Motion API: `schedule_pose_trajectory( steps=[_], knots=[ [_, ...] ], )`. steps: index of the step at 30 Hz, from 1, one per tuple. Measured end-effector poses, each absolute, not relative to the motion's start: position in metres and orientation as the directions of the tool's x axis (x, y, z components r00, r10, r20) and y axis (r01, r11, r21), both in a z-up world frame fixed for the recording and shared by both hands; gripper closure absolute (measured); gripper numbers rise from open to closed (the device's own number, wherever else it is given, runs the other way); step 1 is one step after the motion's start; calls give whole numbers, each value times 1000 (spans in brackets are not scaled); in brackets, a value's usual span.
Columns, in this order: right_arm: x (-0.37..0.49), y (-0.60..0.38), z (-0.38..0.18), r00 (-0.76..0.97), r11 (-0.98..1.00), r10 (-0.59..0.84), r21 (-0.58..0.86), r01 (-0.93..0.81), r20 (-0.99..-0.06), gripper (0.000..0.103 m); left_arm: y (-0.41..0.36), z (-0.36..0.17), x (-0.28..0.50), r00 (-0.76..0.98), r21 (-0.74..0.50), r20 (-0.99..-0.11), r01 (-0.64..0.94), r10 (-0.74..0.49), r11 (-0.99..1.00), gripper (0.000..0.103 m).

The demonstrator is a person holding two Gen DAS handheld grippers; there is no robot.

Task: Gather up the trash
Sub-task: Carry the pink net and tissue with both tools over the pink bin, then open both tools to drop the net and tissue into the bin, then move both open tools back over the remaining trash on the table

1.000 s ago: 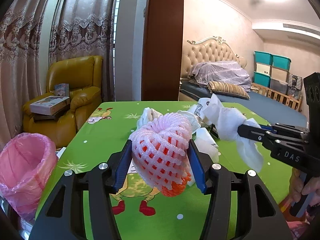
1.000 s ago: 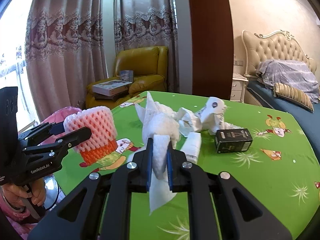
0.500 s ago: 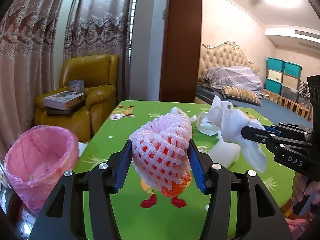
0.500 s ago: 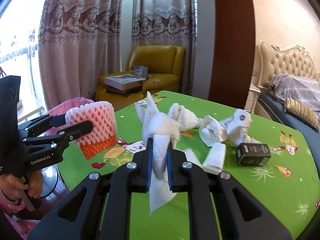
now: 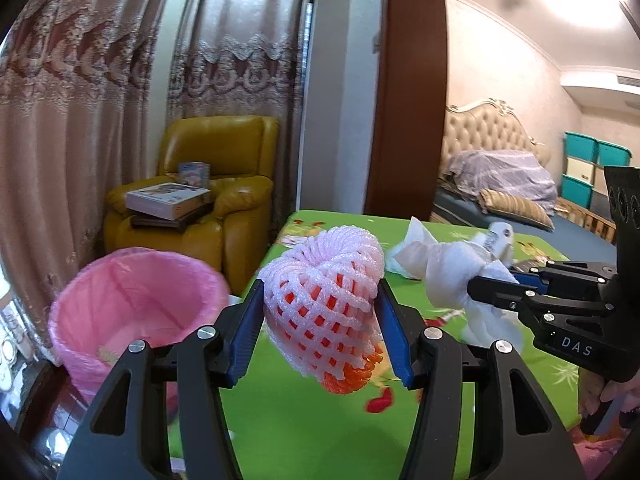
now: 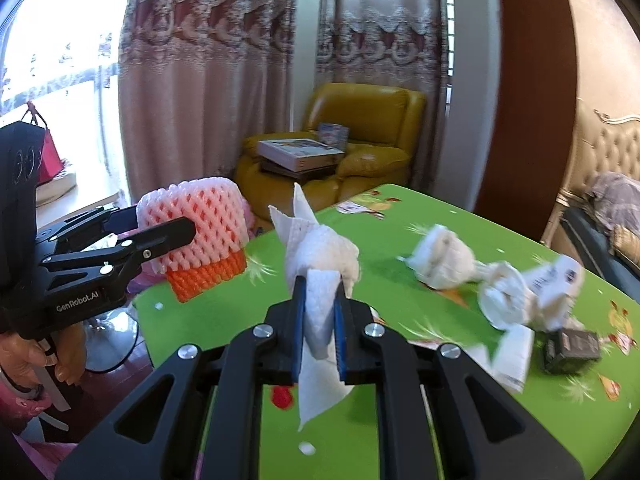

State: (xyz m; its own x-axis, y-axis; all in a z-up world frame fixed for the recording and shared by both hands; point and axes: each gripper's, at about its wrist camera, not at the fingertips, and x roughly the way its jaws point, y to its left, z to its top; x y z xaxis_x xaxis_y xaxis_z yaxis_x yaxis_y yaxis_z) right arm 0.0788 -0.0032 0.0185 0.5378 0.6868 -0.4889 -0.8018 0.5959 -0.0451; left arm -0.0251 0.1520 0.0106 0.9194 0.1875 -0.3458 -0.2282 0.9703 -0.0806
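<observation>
- Left gripper (image 5: 320,316) clamped on pink foam fruit net (image 5: 324,304) with orange layer beneath; carried above the edge of green table (image 5: 288,420), near pink-lined bin (image 5: 132,308) standing beside the table
- Right gripper (image 6: 319,312) pinched shut on crumpled white tissue (image 6: 320,256); held above the table, farther from the bin
- Nothing dropped yet; only a small scrap visible inside the bin liner
- Left to collect: paper wads (image 6: 444,258), crumpled wrappers (image 6: 520,292), flat white packet (image 6: 512,354), small black box (image 6: 572,350); task judged early to midway
</observation>
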Motion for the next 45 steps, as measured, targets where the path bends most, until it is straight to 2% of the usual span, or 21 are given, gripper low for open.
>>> schedule_pose_trajectory(
  steps=[10, 16, 28, 29, 30, 31, 32, 33, 38, 40, 43, 45],
  knots=[
    [76, 76, 22, 419, 460, 765, -41, -887, -490, 91, 227, 19, -48, 877, -74, -342, -382, 337, 921, 52],
    [86, 127, 26, 354, 407, 788, -7, -914, -504, 90, 289, 17, -51, 828, -96, -381, -477, 411, 874, 52],
    [98, 217, 24, 299, 348, 806, 1, -938, -512, 85, 358, 9, -40, 779, -152, -420, -566, 465, 810, 51],
    [99, 222, 22, 298, 346, 806, -2, -938, -511, 84, 364, 9, -38, 778, -164, -423, -569, 464, 806, 50],
    [101, 227, 21, 287, 336, 811, 3, -942, -510, 70, 367, 9, -37, 777, -169, -425, -571, 464, 803, 47],
    [104, 228, 21, 281, 331, 815, 10, -944, -507, 47, 372, 9, -35, 769, -171, -433, -582, 470, 795, 39],
    [105, 228, 21, 286, 337, 818, 13, -941, -499, 38, 376, 9, -34, 758, -169, -437, -598, 484, 783, 31],
    [107, 227, 22, 291, 344, 821, 19, -939, -490, 33, 379, 10, -35, 749, -170, -438, -613, 498, 772, 28],
    [113, 194, 31, 307, 369, 830, 45, -928, -466, 33, 377, 11, -43, 735, -178, -442, -634, 515, 753, 22],
    [111, 172, 36, 323, 379, 832, 38, -924, -450, 33, 366, 13, -48, 736, -162, -427, -634, 525, 756, 17],
    [108, 135, 39, 366, 415, 820, 16, -910, -440, 33, 344, 15, -51, 734, -125, -422, -629, 533, 768, 17],
    [109, 109, 40, 387, 441, 812, 27, -897, -436, 33, 326, 17, -51, 753, -124, -415, -603, 511, 788, 13]
  ],
)
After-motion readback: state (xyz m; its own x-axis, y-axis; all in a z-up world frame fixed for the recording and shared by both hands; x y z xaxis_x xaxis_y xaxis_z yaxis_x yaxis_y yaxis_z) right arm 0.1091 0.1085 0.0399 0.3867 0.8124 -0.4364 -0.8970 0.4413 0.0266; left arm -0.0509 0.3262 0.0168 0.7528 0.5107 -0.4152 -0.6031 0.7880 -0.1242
